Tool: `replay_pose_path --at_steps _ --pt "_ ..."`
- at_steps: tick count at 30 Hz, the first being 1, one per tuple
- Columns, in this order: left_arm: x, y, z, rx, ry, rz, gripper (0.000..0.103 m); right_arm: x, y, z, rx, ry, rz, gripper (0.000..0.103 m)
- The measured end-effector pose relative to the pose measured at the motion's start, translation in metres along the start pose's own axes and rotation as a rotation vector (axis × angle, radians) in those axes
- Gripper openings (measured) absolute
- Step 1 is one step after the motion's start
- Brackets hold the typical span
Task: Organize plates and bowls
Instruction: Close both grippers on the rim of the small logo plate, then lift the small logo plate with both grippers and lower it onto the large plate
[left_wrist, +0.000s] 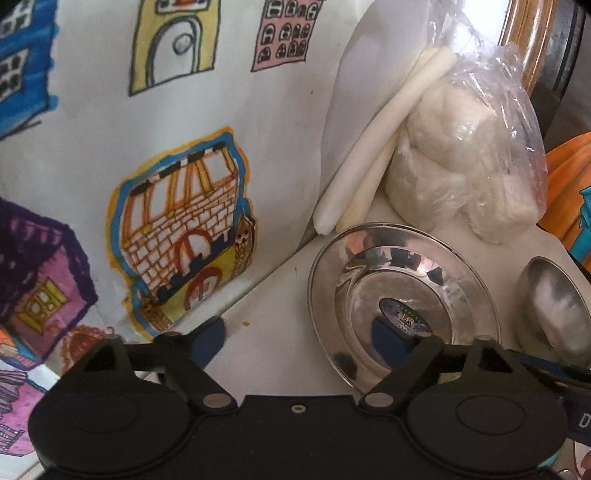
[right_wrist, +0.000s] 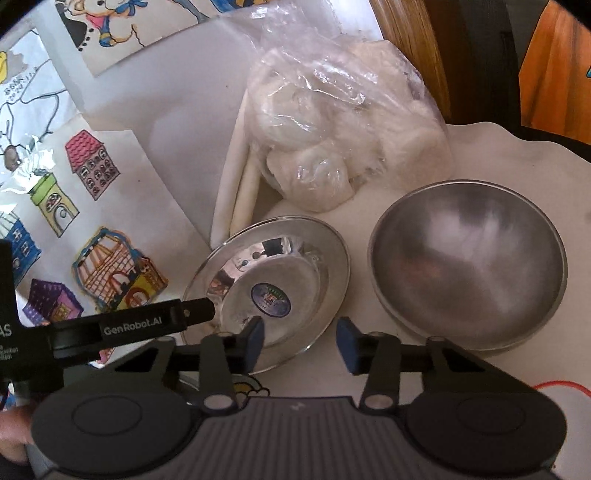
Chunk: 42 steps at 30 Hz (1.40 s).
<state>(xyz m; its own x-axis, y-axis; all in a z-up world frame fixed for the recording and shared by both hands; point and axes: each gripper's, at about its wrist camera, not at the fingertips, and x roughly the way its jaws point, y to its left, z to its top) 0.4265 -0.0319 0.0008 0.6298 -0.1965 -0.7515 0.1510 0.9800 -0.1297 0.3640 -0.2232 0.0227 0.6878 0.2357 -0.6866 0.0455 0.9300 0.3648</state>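
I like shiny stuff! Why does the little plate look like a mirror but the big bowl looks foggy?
Right wrist view: the plate is polished and throws sharp reflections, while the bowl is brushed and only glows softly. Left wrist view: same mirror glare on the plate.

Lying upright on the white tabletop (right_wrist: 480, 147): a shallow steel plate (right_wrist: 314, 254), mirror-bright, with a broad flat rim and a round blue sticker (right_wrist: 270, 296) at the centre of its well. Sitting just in front of the clear bag of white lumps, its far-left rim almost touching the ends of two pale sticks. Resting just beside it to the right, apart by a narrow strip of tabletop: a deeper steel bowl (right_wrist: 469, 262), matte and brushed, open side up, empty, duller than the plate. In the left wrist view, showing the plate (left_wrist: 399, 258) in full and only the bowl's (left_wrist: 554, 302) left part at the right edge.
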Motion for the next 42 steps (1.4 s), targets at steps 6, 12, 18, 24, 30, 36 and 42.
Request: replay_pose_path --at_steps 6,12,18,24,30,36,42 --pt "0.003 -0.007 0.002 0.005 0.001 -0.017 0.041 0.007 0.002 0.003 -0.001 0.001 -0.048 0.031" --pt "0.005 -0.012 0.001 0.005 0.01 -0.025 0.03 0.019 -0.007 0.003 0.048 0.052 -0.021 0.028" --pt "0.006 -0.014 0.001 0.008 0.015 -0.037 0.025 0.018 -0.007 0.001 0.037 0.04 -0.02 0.024" --pt "-0.002 -0.013 -0.002 0.013 0.001 -0.044 0.024 0.014 -0.007 -0.001 0.025 0.016 -0.022 0.023" --pt "-0.013 -0.013 -0.003 0.016 -0.023 -0.053 0.024 -0.001 -0.003 -0.001 -0.01 -0.035 -0.022 0.023" --pt "-0.031 -0.013 -0.004 0.026 -0.052 -0.051 0.024 -0.018 0.002 -0.002 -0.037 -0.07 -0.012 0.023" --pt "-0.055 -0.014 -0.012 0.046 -0.079 -0.041 0.025 -0.032 0.006 -0.007 -0.043 -0.083 0.011 0.023"
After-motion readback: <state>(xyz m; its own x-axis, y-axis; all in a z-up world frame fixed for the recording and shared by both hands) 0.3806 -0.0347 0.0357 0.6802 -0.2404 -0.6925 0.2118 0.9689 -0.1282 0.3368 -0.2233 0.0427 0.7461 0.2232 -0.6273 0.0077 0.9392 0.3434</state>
